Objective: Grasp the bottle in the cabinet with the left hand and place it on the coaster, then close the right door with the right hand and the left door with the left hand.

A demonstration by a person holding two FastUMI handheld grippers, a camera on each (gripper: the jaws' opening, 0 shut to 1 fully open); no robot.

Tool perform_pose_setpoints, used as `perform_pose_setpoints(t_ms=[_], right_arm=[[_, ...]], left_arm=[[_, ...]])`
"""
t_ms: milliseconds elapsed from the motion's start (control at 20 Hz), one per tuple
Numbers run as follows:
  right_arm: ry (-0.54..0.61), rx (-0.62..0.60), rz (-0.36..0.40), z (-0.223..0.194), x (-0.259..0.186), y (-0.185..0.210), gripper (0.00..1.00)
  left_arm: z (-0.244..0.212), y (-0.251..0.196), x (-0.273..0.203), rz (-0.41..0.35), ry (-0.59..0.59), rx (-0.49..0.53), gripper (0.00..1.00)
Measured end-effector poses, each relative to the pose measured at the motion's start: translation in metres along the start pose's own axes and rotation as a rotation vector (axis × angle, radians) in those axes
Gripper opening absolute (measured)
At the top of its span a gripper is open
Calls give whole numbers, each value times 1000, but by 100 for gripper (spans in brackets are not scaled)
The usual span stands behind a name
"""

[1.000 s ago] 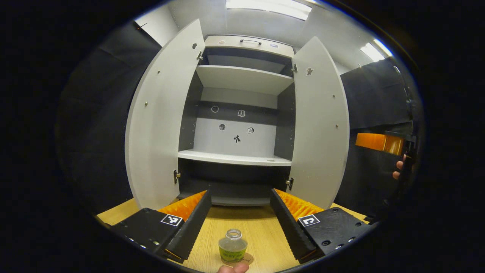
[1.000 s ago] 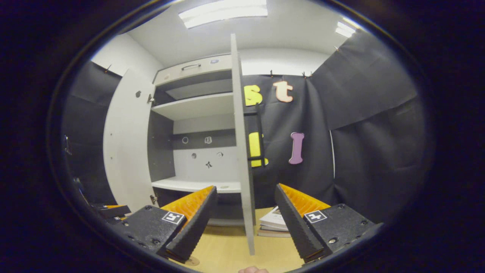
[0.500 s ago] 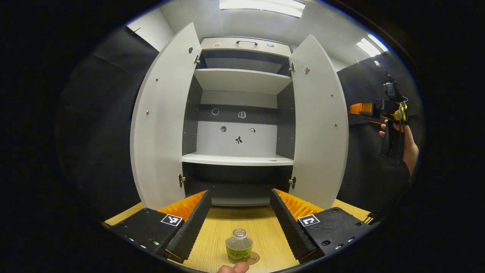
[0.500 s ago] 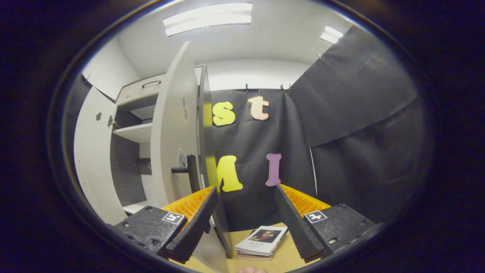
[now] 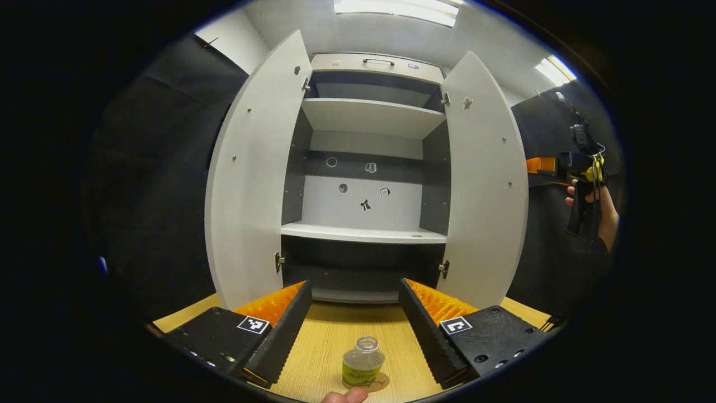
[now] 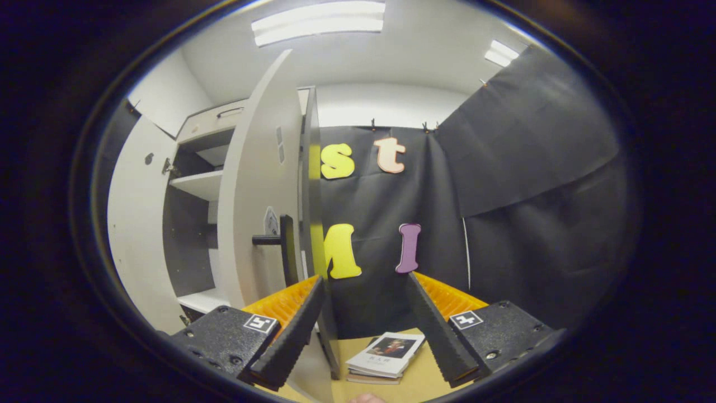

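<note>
The tall white two-door cabinet [image 5: 363,168] is standing wide open, with both its left door [image 5: 251,184] and right door [image 5: 484,184] swung out. In the right gripper view the right door's dark bar handle [image 6: 285,249] is sticking out and its bottom edge is getting cut off behind the fingers. The small stack of paperback books [image 6: 386,355] is lying partly hidden on the pale wooden table [image 5: 330,341]. The small clear glass bottle with a green label [image 5: 363,362] is sitting capless and upright on the round brown coaster [image 5: 376,384], which is mostly covered. The left gripper [image 5: 354,330] is spread wide, holding nothing, and the right gripper [image 6: 366,327] is gaping wide, empty too.
</note>
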State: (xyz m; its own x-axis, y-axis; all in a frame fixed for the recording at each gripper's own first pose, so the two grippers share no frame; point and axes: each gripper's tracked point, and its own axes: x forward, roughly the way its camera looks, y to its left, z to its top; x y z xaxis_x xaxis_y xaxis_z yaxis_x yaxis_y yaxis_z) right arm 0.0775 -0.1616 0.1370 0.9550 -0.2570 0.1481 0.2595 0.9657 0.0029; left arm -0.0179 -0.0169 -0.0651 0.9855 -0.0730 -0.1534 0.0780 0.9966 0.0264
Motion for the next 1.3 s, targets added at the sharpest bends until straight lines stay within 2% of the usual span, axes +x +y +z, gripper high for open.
perform_pose_setpoints(t_ms=[100,200,350,450,500,550,600,650,750,1000,1150,1300], right_arm=[[-7,-81,24,6,-6,18,97],[-10,-95,70,8,-11,43,97],[15,-97,203,-2,-12,98,97],[4,-113,245,-2,-6,124,98],[3,-117,265,-4,-4,135,92],[0,-105,287,-5,0,145,97],[-6,-86,312,-4,3,156,97],[-6,-70,331,-2,5,164,100],[-11,-55,338,0,7,166,98],[-45,-80,299,7,-18,144,99],[-17,-42,270,-9,-51,131,99],[25,0,232,-43,-84,115,98]], left_arm=[[-4,3,1,8,7,-12,95],[-9,6,2,14,14,-30,95],[-12,13,-1,29,22,-15,95],[-13,21,-4,45,25,7,95],[-13,23,-7,47,21,10,95],[-11,27,-7,53,17,13,95],[-10,30,-8,60,16,16,90],[-11,32,-8,64,17,17,95],[-11,35,-9,69,20,22,95],[5,37,-8,58,-8,26,95],[20,36,-5,51,-13,9,95],[33,30,1,28,-31,-9,95]])
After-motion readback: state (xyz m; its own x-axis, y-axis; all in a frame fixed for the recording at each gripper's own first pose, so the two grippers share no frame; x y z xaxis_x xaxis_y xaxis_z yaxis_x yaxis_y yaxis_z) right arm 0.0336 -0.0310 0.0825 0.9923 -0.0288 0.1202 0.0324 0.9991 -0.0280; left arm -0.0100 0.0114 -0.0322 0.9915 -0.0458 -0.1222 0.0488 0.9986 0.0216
